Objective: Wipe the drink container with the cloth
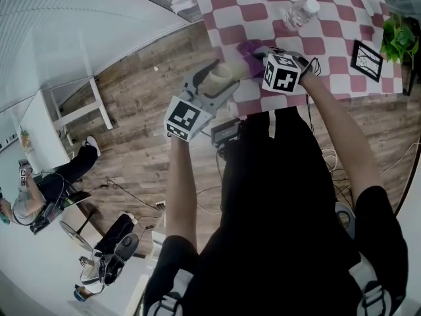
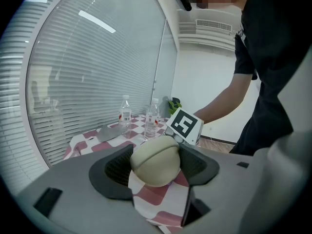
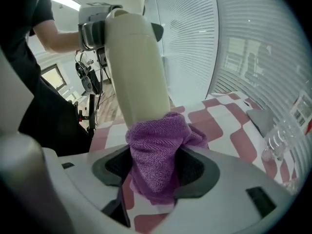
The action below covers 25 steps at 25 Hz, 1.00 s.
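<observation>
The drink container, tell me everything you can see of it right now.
The drink container is a cream, smooth, matte cylinder, seemingly plastic, with a domed end ringed by a thin seam. The left gripper is clamped on that domed end and holds the container tilted in the air over the checked tablecloth. Its other end is buried in the purple cloth, which the right gripper pinches against it. No label or print shows.
</observation>
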{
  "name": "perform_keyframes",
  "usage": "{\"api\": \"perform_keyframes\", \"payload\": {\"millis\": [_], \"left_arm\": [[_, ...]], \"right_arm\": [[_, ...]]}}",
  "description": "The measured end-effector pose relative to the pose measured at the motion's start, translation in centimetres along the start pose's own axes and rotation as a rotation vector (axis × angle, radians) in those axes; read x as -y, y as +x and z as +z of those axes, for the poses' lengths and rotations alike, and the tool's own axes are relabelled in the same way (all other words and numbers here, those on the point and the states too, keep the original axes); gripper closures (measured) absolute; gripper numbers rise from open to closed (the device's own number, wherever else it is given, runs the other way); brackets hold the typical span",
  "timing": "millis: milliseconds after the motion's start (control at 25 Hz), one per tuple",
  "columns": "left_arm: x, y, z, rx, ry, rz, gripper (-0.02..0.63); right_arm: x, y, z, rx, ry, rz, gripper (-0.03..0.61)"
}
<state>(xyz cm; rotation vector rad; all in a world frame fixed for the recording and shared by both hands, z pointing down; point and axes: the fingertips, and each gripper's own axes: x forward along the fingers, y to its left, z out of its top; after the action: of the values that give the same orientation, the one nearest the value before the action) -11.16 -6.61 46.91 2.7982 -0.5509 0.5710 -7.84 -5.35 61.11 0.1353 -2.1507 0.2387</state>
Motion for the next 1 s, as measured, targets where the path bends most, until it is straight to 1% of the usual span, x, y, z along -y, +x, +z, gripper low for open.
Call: {"api": "perform_keyframes", "payload": {"millis": [120,200,320,400,600,800,1000], "left_arm": [[0.1,0.2,0.1,0.005,0.002,0.005,0.330],[0.1,0.2,0.2,0.011,0.000,0.011,0.330],[0.1,0.4,0.4,0.022,-0.007,0.016,0.330],[0.1,0.5,0.4,0.014,-0.007,0.015,0.330],[0.2,0.8,0.7,0.020,-0.004,0.018,0.330],[0.5,1.1,0.8,0.021,0.003,0.019,0.330],[0.6,1.5,1.1,0.028,0.015,0.015,0.330]], "right_arm": [[-0.1,-0.6,-0.5,-0.033,-0.008,-0.020,0.324],[-0.1,-1.2,-0.8,-0.039,-0.007,-0.039,0.361],[-0.1,-2.0,-1.0,-0.019,0.024,-0.075,0.441],[0.0,-2.4,-1.0,0.011,0.068,-0.095,0.465],[0.3,-4.0,-0.7,0.078,0.154,-0.157,0.483],[1.0,-7.4,0.0,0.163,0.224,-0.252,0.489],[1.8,-11.5,0.7,0.216,0.248,-0.367,0.491]]}}
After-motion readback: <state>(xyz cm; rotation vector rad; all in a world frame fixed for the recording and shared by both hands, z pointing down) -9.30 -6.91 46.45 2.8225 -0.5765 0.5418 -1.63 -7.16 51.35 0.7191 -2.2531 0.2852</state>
